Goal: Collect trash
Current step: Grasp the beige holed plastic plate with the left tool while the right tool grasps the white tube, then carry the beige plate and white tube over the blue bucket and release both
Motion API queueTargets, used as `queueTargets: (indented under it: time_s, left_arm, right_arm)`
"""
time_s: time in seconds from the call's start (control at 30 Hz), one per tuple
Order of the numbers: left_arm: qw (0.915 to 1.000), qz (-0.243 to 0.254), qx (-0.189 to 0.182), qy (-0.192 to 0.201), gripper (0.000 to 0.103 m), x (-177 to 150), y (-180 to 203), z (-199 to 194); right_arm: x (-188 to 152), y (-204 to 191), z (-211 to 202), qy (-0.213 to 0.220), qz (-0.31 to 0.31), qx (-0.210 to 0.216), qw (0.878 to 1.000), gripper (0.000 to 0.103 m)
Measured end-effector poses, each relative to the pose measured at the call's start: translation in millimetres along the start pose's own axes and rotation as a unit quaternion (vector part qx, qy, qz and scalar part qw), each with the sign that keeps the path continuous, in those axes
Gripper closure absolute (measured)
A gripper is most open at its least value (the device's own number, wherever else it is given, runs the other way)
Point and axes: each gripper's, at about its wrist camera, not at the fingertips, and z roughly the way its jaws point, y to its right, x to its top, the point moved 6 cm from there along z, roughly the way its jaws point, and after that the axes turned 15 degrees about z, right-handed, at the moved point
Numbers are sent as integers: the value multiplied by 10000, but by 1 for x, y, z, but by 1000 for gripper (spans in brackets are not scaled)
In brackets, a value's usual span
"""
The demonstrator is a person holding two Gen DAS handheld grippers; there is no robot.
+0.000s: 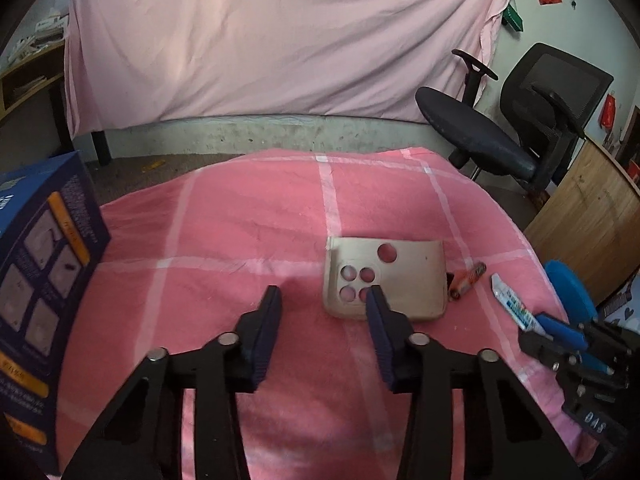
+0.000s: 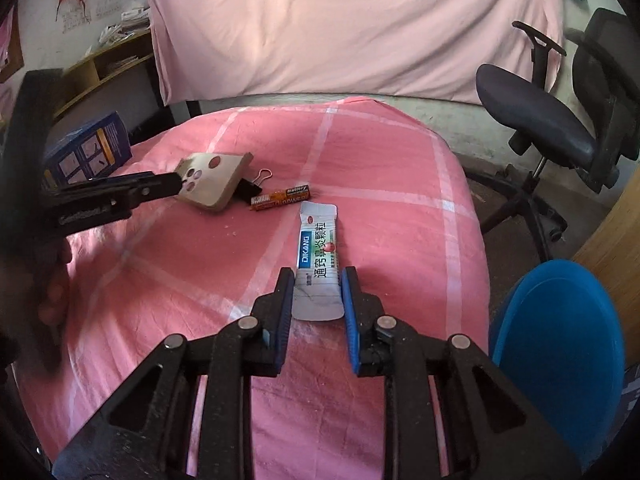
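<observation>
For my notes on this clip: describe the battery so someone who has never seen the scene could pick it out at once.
Start at the pink checked cloth covering the table. Near its middle lies a beige phone case with round holes; the battery lies just right of it, beside a black binder clip. It is the only small orange cylinder, unlike the flat white sachet nearer the camera.

A pink checked cloth with pale stripes covers the table. At ten o'clock on it stands a dark blue printed box. Behind, at twelve o'clock, hangs a pale pink sheet. A black office chair stands on the floor at two o'clock, and wooden shelves at ten o'clock.
</observation>
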Motion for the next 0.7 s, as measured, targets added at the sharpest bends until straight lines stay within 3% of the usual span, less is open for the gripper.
queueTargets:
  time_s: [0.13,0.37,0.7]
  left_arm:
    - [9999,-4,53,-110,96,2,3,4]
    - [9995,86,260,162,100,5,15,-7]
    - [9906,408,793,1034,101,9,35,-61]
  right_arm:
    - [-2,-2,0,22,-49,-37,10000,52]
    - [-1,0,-7,176,25,18,9998,52]
    - [6,6,-49,1106,177,231,9934,52]
